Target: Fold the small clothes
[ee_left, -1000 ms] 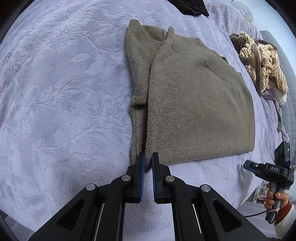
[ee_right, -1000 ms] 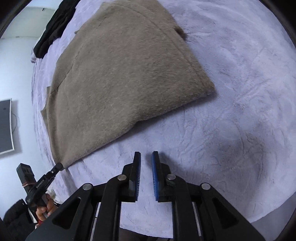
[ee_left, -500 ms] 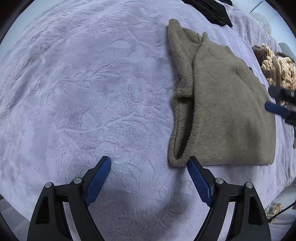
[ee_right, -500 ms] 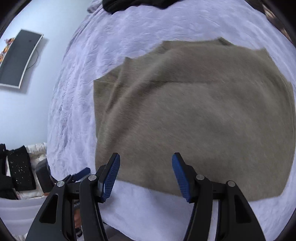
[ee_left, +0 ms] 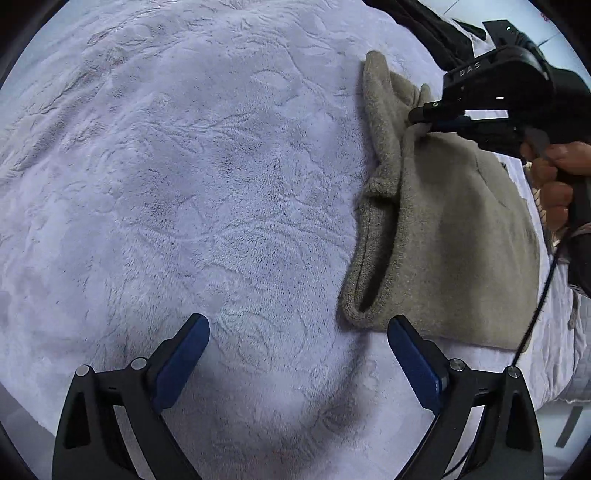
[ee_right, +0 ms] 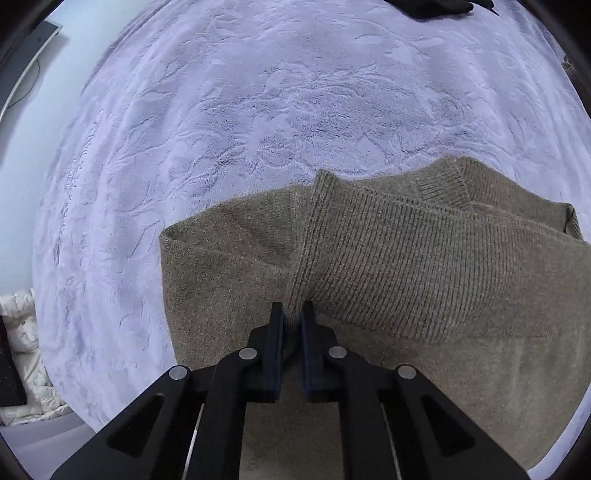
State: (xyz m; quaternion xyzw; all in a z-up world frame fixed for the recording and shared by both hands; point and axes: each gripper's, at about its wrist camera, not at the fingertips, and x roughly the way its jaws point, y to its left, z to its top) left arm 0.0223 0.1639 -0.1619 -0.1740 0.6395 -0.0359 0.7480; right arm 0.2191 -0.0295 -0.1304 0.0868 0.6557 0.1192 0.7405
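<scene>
A fuzzy olive-brown knit sweater lies partly folded on the bed, toward its right side in the left tool's view, one sleeve doubled along its left edge and the ribbed cuff gaping open at the near corner. Up close the ribbing runs in fine even rows, softer and hairier where the fabric lies flat. The right tool has just been closing and is pinching a raised ridge of that knit between its blue pads; a hand grips its black handle. The left tool has just been opening and stands spread wide above the blanket, nothing between its fingers, the cuff just beside the right one. That blanket is pale lilac plush, embossed with leafy swirls. Dark clothing sits at the far edge, a dark screen on the white wall.
</scene>
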